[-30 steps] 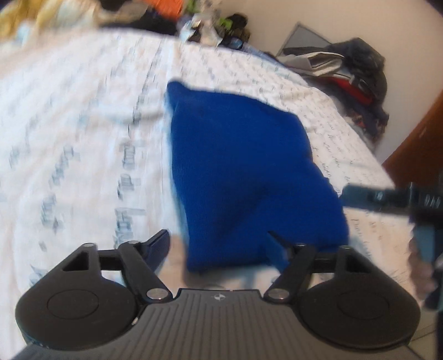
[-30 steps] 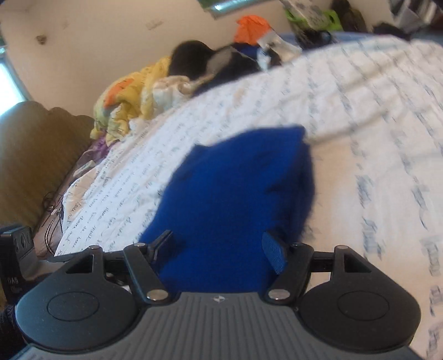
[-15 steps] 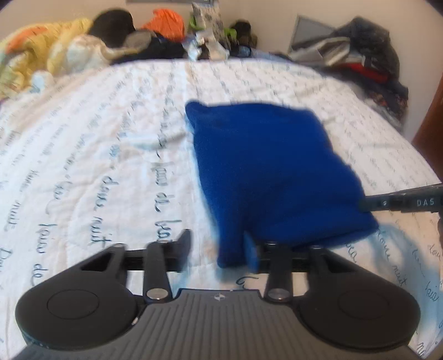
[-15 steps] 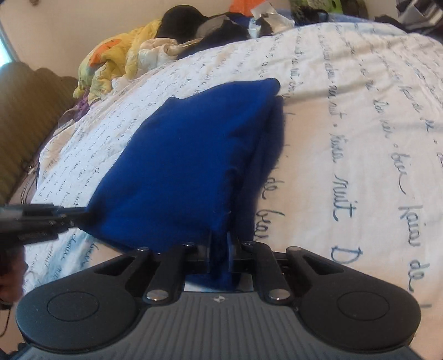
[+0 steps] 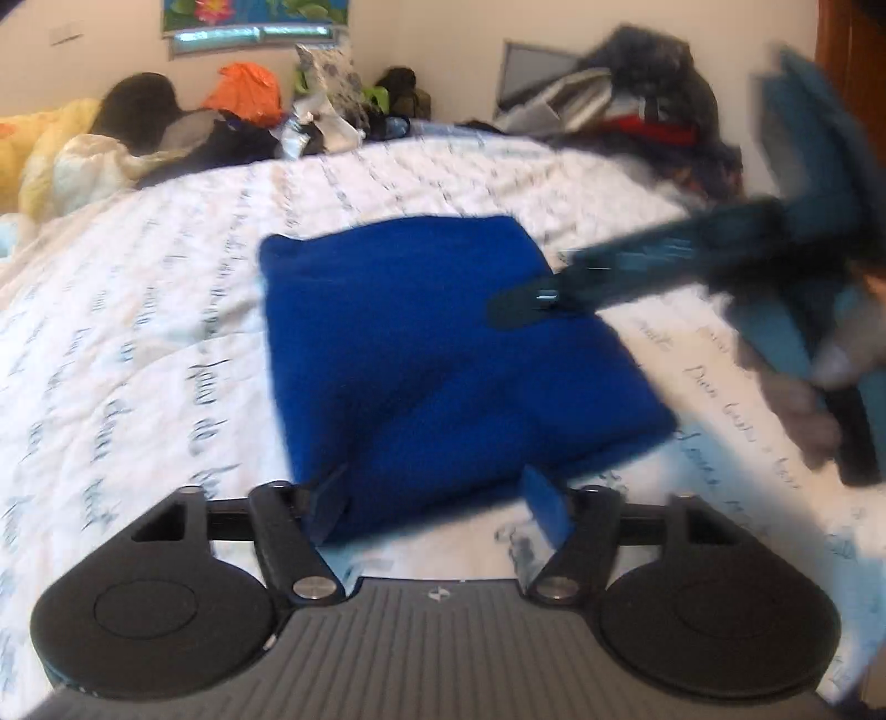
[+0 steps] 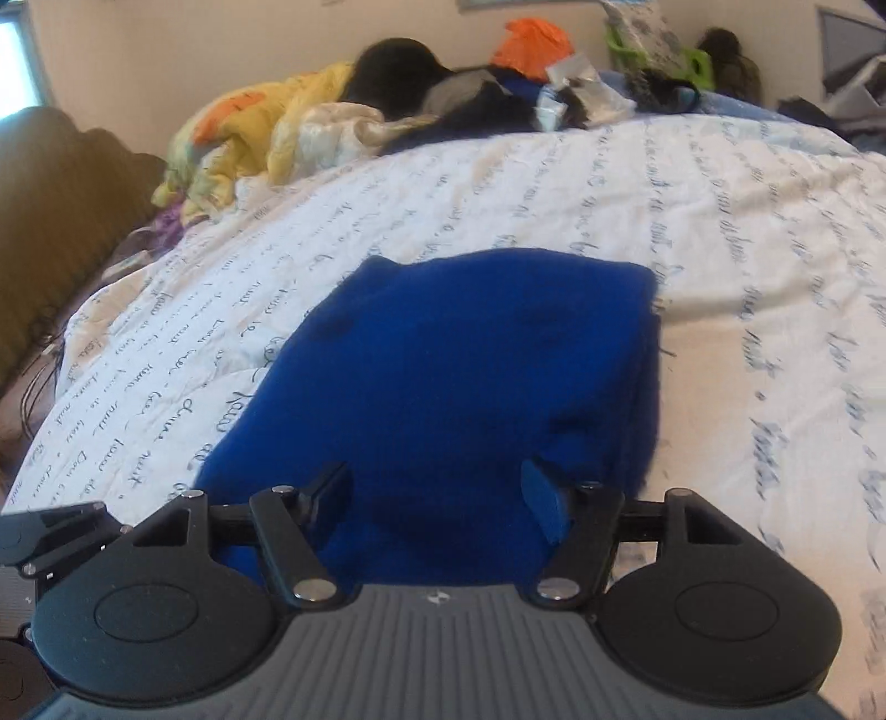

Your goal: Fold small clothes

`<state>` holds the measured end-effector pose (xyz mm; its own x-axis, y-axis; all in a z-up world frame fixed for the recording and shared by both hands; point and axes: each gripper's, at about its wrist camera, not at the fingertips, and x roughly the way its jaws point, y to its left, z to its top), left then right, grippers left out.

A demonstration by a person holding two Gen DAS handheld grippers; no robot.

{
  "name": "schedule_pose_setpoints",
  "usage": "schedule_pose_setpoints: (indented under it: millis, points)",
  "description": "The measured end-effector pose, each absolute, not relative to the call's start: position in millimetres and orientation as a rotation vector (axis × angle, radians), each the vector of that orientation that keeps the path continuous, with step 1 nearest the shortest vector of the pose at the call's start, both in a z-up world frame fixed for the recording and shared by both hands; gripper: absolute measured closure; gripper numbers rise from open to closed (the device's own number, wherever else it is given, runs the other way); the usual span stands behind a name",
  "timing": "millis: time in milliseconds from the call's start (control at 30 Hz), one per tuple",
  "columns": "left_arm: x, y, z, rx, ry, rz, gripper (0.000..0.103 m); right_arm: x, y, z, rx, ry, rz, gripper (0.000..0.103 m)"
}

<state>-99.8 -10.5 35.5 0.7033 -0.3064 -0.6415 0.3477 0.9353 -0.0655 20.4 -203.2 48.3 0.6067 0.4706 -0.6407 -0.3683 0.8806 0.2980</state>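
Note:
A blue garment (image 5: 443, 354) lies folded into a rough square on the white bedspread with script print (image 5: 138, 343). My left gripper (image 5: 437, 504) is at its near edge, jaws opening; the cloth's near left corner sits by the left pad, and neither pad presses it. In the left wrist view my right gripper (image 5: 526, 304) reaches in blurred from the right over the garment's far right part, with a hand (image 5: 803, 410) behind it. In its own view the right gripper (image 6: 437, 498) hovers over the near part of the garment (image 6: 470, 376), jaws opening, nothing pinched.
Heaped clothes, a yellow blanket (image 6: 249, 133) and an orange item (image 6: 531, 39) line the bed's far side. A dark clothes pile (image 5: 653, 111) fills the far right corner. A brown padded piece of furniture (image 6: 61, 221) stands left of the bed.
Half a second ago the right gripper was shut on the garment's near edge; it has let go and opened. The left jaws narrowed, then widened. The right gripper swung in over the garment.

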Motion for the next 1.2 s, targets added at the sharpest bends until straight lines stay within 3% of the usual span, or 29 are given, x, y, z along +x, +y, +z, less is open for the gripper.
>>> schedule_pose_setpoints:
  millis: [33, 100, 300, 333, 400, 733, 1200]
  points:
    - [-107.0, -7.1, 35.1, 0.052, 0.7, -0.345, 0.017, 5.3, -204.0, 51.4, 0.146, 0.748, 0.509, 0.03]
    - [-115.0, -5.3, 28.2, 0.04, 0.717, -0.312, 0.012, -22.6, -200.1, 45.5, 0.134, 0.734, 0.519, 0.02]
    - [-115.5, -11.2, 9.0, 0.083, 0.73, -0.186, 0.007, -67.4, -194.0, 13.2, 0.011, 0.772, 0.322, 0.02]
    - [-113.7, -13.0, 7.0, 0.09, 0.725, -0.17, 0.0, -73.2, -192.4, 11.8, -0.013, 0.744, 0.298, 0.014]
    - [-111.5, -10.0, 4.4, 0.069, 0.7, -0.146, 0.0, -70.3, -186.4, 3.0, -0.054, 0.799, 0.183, 0.0]
    - [-118.4, -6.3, 2.1, 0.063, 0.688, -0.139, 0.0, -87.8, -187.7, -8.6, 0.015, 0.687, 0.064, 0.0]
    - [-119.7, -7.7, 0.8, 0.064, 0.686, -0.142, 0.0, -93.4, -189.5, -7.7, 0.013, 0.682, 0.059, 0.0]
